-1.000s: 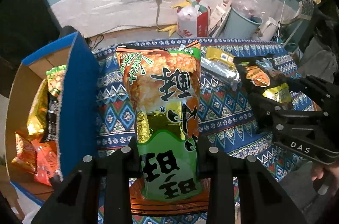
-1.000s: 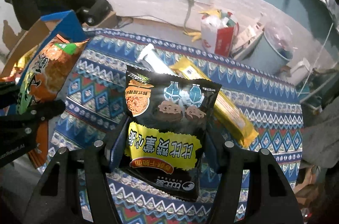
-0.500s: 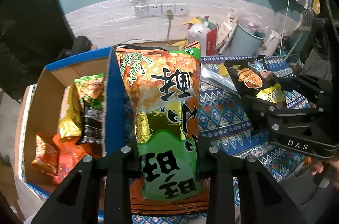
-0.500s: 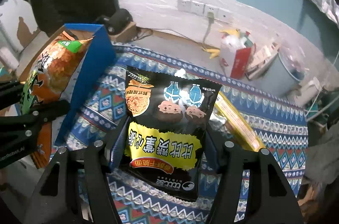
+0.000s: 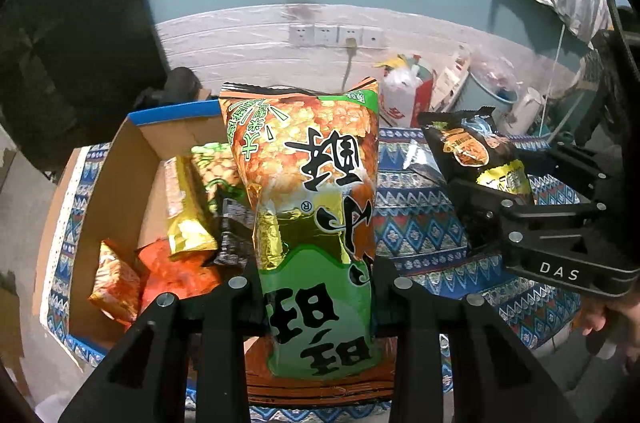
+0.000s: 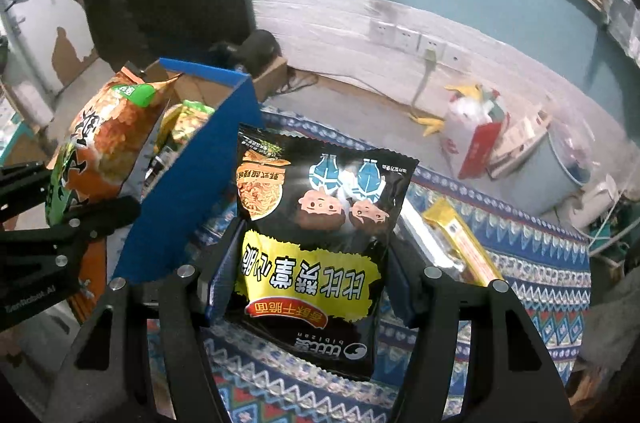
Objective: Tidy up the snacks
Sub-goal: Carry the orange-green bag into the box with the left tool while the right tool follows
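Note:
My left gripper is shut on a tall orange and green snack bag and holds it upright over the right side of an open cardboard box with a blue rim. The box holds several snack packets. My right gripper is shut on a black and yellow snack bag above the patterned cloth, just right of the box's blue flap. The right gripper with its black bag shows in the left wrist view, and the orange bag shows in the right wrist view.
A blue patterned cloth covers the surface. A yellow packet and a silver packet lie on it behind the black bag. A red and white bag, a pale bucket and wall sockets stand at the back.
Both grippers have moved left with their bags. The orange bag now hangs over the box, and the black bag has come up beside the box's blue flap.

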A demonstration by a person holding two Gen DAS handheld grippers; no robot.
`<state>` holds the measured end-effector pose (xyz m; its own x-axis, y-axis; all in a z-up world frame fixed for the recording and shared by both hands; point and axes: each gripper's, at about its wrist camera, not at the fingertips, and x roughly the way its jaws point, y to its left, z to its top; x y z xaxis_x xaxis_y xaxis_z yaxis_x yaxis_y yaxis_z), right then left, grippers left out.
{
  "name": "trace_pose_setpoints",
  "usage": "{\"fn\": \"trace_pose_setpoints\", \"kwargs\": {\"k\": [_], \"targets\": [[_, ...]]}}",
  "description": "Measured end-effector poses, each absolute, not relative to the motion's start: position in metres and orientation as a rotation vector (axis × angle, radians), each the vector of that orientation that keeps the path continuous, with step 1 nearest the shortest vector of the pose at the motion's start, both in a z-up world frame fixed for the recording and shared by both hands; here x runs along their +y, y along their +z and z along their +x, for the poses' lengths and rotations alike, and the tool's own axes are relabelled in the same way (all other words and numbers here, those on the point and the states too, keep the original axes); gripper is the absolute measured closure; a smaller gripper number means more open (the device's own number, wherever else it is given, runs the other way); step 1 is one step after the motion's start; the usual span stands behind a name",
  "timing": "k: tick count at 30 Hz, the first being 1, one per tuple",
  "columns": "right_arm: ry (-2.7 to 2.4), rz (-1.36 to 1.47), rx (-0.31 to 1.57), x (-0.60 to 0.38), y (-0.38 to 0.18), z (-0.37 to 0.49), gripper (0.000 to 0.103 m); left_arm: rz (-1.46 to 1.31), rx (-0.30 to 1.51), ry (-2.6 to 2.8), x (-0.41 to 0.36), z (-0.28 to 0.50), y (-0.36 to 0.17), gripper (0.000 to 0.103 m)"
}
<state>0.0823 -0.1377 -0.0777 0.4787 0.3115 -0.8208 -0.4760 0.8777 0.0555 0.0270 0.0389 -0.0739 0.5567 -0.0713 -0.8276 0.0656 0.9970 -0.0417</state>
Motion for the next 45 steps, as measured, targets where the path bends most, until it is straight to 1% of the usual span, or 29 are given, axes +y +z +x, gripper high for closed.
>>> {"fn": "trace_pose_setpoints", "kwargs": {"k": [16, 25, 32, 34, 36, 37, 38, 39, 45], "targets": [[0.554, -0.225, 0.949, -0.090, -0.079, 0.091, 0.040, -0.109, 0.950, 0.065, 0.119, 0.022, -0.071, 0.070], [0.609, -0.226, 0.953, -0.052, -0.076, 0.097, 0.040, -0.193, 0.993, 0.168, 0.173, 0.027, -0.090, 0.070], [0.648, -0.223, 0.962, -0.024, -0.079, 0.106, 0.040, -0.225, 1.043, 0.213, 0.195, 0.036, -0.104, 0.069], [0.667, -0.221, 0.966, -0.016, -0.079, 0.109, 0.040, -0.234, 1.059, 0.218, 0.199, 0.038, -0.110, 0.063], [0.680, -0.236, 0.963, -0.006, -0.078, 0.109, 0.040, -0.234, 1.063, 0.227, 0.202, 0.040, -0.112, 0.052], [0.683, -0.243, 0.961, -0.001, -0.078, 0.109, 0.040, -0.227, 1.064, 0.234, 0.202, 0.040, -0.113, 0.048], [0.687, -0.249, 0.960, 0.003, -0.078, 0.109, 0.040, -0.217, 1.064, 0.248, 0.203, 0.040, -0.113, 0.040], [0.693, -0.252, 0.961, 0.008, -0.078, 0.109, 0.040, -0.208, 1.059, 0.264, 0.203, 0.040, -0.111, 0.036], [0.717, -0.243, 0.987, 0.031, -0.082, 0.117, 0.040, -0.209, 1.034, 0.278, 0.209, 0.036, -0.104, 0.036]]}}
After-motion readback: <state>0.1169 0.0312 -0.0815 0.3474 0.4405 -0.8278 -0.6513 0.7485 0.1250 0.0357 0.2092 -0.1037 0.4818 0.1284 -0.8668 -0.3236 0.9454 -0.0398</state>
